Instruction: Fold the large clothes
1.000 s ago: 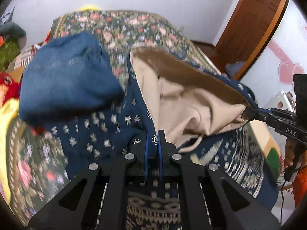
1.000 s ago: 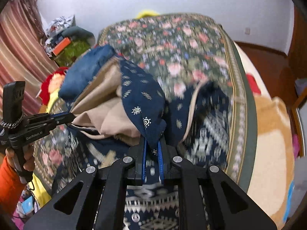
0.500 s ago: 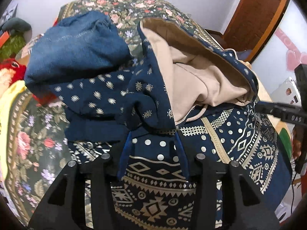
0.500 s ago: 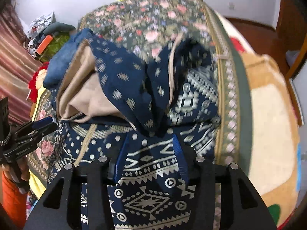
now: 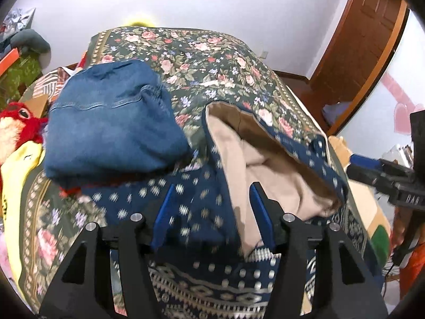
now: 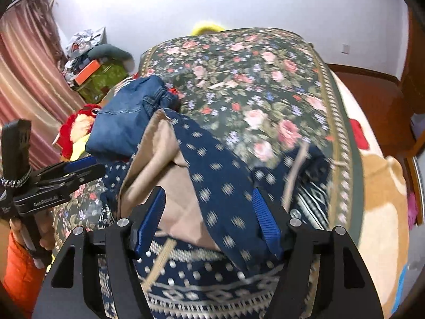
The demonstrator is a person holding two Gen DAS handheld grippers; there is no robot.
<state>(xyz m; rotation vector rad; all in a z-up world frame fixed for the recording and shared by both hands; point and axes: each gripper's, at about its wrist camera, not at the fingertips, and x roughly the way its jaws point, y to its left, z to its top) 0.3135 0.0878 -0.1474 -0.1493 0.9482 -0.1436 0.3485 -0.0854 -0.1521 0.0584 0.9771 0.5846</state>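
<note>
A navy patterned hooded garment [image 5: 207,212] with beige lining [image 5: 268,164] lies on the floral bedspread [image 5: 202,61]. My left gripper [image 5: 212,207] hovers over its folded hood, jaws opening; blurred fabric shows between the blue fingers [image 5: 164,212], and the pads do not press it. In the right wrist view my right gripper [image 6: 208,212] is likewise opening above the same garment [image 6: 217,175], cloth lying loose between its fingers [image 6: 265,220]. Each gripper also appears in the other's view: the right gripper [image 5: 377,172] and the left gripper [image 6: 74,172].
Folded blue jeans [image 5: 111,130] sit on the bed just left of the hood. A red plush toy [image 5: 18,127] and yellow cloth [image 5: 18,175] lie at the bed's left side. A wooden door [image 5: 366,40], a striped curtain [image 6: 29,79] and an orange sleeve [image 6: 18,271] border the scene.
Both grippers were shut on the hood's edge a second ago. They have opened and let it go, and the hood has dropped onto the garment while both grippers drew back and up.
</note>
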